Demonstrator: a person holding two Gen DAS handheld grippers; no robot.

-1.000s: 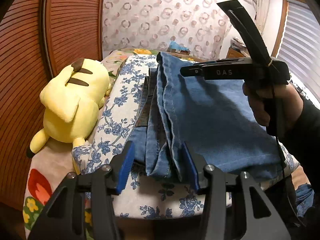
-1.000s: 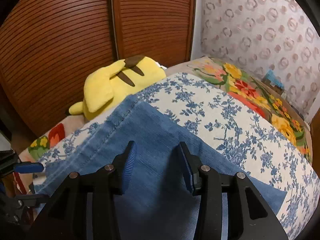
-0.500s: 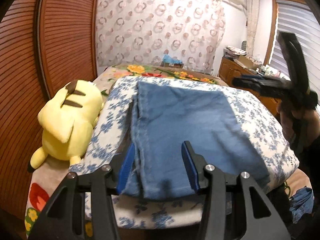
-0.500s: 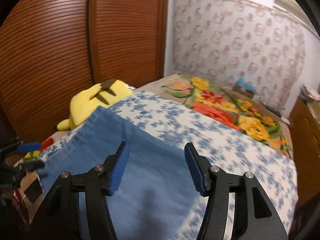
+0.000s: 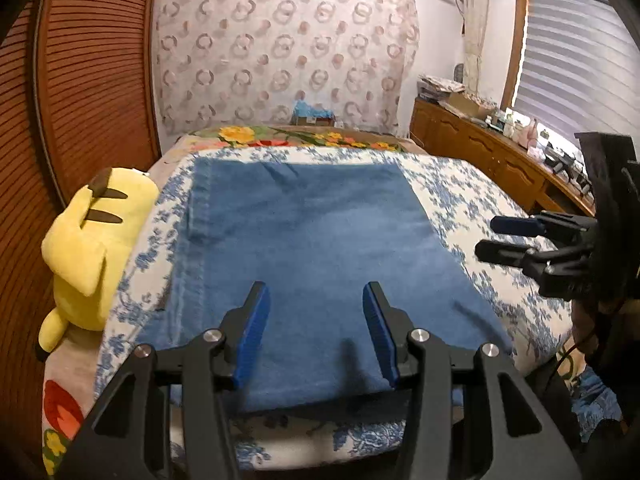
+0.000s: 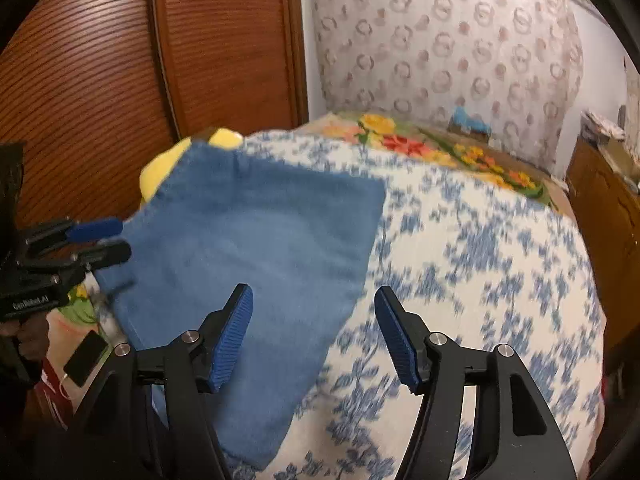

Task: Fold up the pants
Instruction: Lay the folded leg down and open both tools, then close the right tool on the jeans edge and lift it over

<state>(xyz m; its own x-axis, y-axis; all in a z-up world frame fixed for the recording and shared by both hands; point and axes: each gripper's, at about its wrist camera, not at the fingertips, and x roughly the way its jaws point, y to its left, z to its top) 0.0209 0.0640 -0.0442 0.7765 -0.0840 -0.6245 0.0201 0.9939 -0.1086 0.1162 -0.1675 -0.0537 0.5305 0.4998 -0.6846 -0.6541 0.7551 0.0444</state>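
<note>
The blue denim pants (image 5: 304, 248) lie folded flat as a rectangle on the blue-flowered bed cover (image 5: 472, 200); they also show in the right wrist view (image 6: 248, 256). My left gripper (image 5: 316, 332) is open and empty, held above the near edge of the pants. My right gripper (image 6: 316, 336) is open and empty, above the pants' right edge and the cover. It shows from the side at the right of the left wrist view (image 5: 486, 236). The left gripper shows at the left of the right wrist view (image 6: 114, 240).
A yellow plush toy (image 5: 96, 248) lies at the bed's left side by the wooden slatted doors (image 5: 80, 80). A floral blanket (image 5: 288, 138) lies at the far end. A wooden cabinet (image 5: 480, 152) with clutter runs along the right wall. A phone (image 6: 86, 358) lies at the bed's near corner.
Both grippers have pulled back and away from the pants. The bunched layers seen a second ago now lie flat as one folded rectangle. The right gripper has opened wider.
</note>
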